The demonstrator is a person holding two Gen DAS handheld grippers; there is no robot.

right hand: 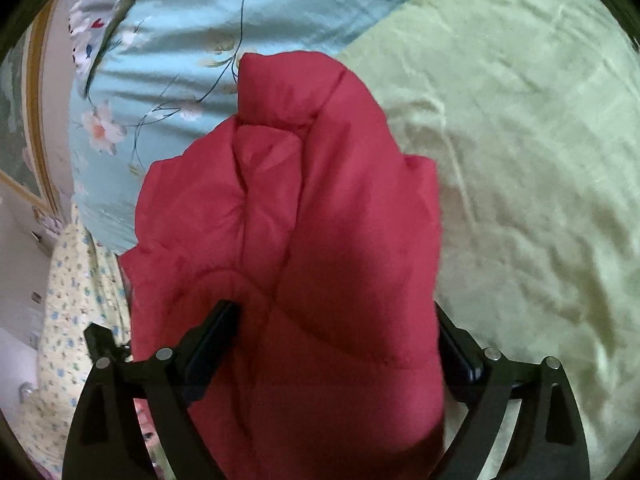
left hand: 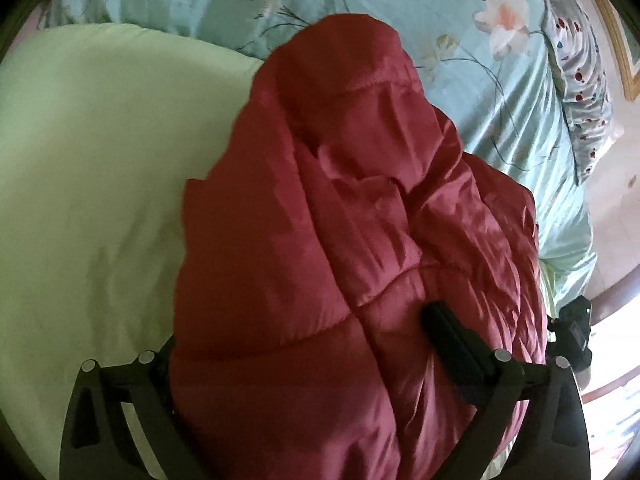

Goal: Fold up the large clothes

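I have both claws, left claw (left hand: 304, 344) and right claw (right hand: 340, 332), pinching the bunched red jacket (left hand: 360, 208) above the green sheet (left hand: 100, 160); no flat fold done

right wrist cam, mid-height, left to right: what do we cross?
Gold-framed picture → pale blue floral satin quilt → bunched red quilted puffer jacket, gripped by the right gripper → light green bedsheet.
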